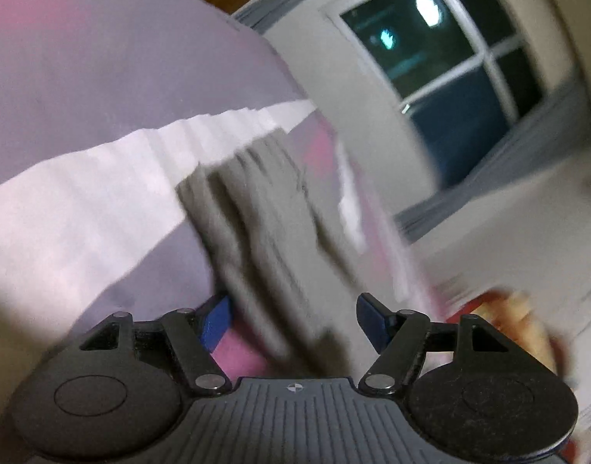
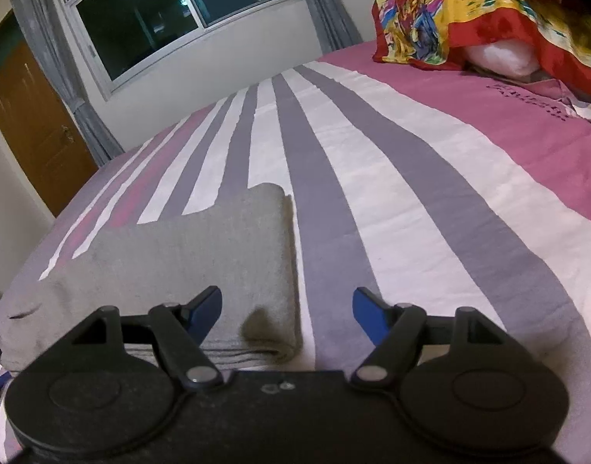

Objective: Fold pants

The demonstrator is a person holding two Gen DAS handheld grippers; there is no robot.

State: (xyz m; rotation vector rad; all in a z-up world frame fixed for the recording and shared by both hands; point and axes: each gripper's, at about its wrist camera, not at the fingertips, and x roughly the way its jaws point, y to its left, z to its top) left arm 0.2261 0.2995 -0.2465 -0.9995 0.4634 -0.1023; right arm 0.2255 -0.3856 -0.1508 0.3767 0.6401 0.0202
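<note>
The grey pants (image 2: 202, 255) lie folded flat on the striped bedspread (image 2: 411, 178), their folded edge toward the right. My right gripper (image 2: 287, 309) is open and empty just above the near right corner of the pants. In the left wrist view the picture is blurred and tilted; the grey pants (image 1: 264, 224) show as a rumpled band in front of my left gripper (image 1: 293, 319), which is open with nothing between its blue fingers (image 1: 216, 323).
A colourful red and yellow blanket (image 2: 469, 19) over a white pillow sits at the bed's far right. A window (image 2: 171, 11) with grey curtains and a brown door (image 2: 32, 123) stand beyond the bed.
</note>
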